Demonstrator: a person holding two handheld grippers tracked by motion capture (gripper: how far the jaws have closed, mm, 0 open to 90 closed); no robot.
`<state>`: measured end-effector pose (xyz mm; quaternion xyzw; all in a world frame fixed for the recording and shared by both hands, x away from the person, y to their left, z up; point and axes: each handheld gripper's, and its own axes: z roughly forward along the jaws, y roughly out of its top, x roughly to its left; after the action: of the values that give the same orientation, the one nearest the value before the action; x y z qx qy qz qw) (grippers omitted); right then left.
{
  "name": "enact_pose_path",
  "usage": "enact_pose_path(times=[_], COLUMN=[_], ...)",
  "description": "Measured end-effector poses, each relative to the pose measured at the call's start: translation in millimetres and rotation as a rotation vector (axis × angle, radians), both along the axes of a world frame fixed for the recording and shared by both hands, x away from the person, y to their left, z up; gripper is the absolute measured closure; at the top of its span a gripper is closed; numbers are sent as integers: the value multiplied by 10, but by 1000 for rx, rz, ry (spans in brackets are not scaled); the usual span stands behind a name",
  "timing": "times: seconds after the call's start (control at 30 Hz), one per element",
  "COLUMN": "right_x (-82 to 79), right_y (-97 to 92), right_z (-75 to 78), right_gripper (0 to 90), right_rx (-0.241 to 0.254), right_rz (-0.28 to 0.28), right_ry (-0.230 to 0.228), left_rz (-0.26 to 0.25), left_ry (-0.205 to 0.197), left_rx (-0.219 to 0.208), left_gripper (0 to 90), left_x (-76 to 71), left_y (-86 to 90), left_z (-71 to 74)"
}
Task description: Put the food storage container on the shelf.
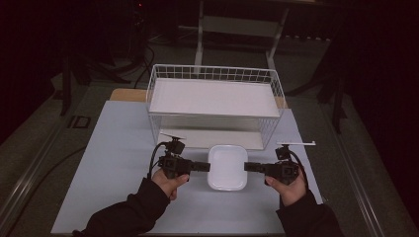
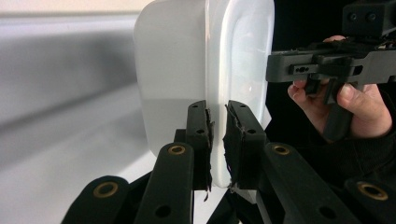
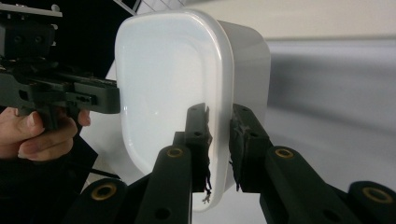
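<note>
The left claw (image 1: 206, 167) and right claw (image 1: 248, 167) are each clamped on opposite rims of the white rounded-square plastic dish (image 1: 227, 167), held between them above the pale blue counter (image 1: 118, 163), just before the white wire basket (image 1: 216, 74).

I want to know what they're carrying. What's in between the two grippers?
A white dish lies between them. In the high view the left gripper clamps its left rim and the right gripper its right rim; each gripper view shows that rim pinched.
</note>
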<state>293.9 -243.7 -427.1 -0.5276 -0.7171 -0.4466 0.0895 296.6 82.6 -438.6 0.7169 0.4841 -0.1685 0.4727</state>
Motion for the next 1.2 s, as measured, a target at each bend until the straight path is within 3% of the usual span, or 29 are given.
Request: enact_pose_path(times=[0.03, 0.07, 0.2, 0.53, 1.0, 1.2], right_x=[4, 15, 28, 142, 383, 541], right_y=[11, 37, 76, 191, 302, 312], right_z=[27, 119, 320, 758, 1169, 1283], right_gripper=[782, 785, 789, 792, 792, 792], right_rx=[-4, 0, 16, 9, 5, 29], right_rz=[4, 10, 19, 24, 12, -7], right_ry=[-8, -24, -61, -147, -222, -215], left_rz=[0, 19, 26, 59, 90, 98], left_ry=[0, -20, -53, -120, -178, -180], left_rx=[0, 3, -12, -15, -10, -14], left_gripper=[797, 796, 795, 794, 793, 793], left_x=[0, -1, 11, 77, 301, 481], left_y=[0, 39, 104, 198, 274, 287], left_z=[0, 130, 318, 688, 1098, 1245])
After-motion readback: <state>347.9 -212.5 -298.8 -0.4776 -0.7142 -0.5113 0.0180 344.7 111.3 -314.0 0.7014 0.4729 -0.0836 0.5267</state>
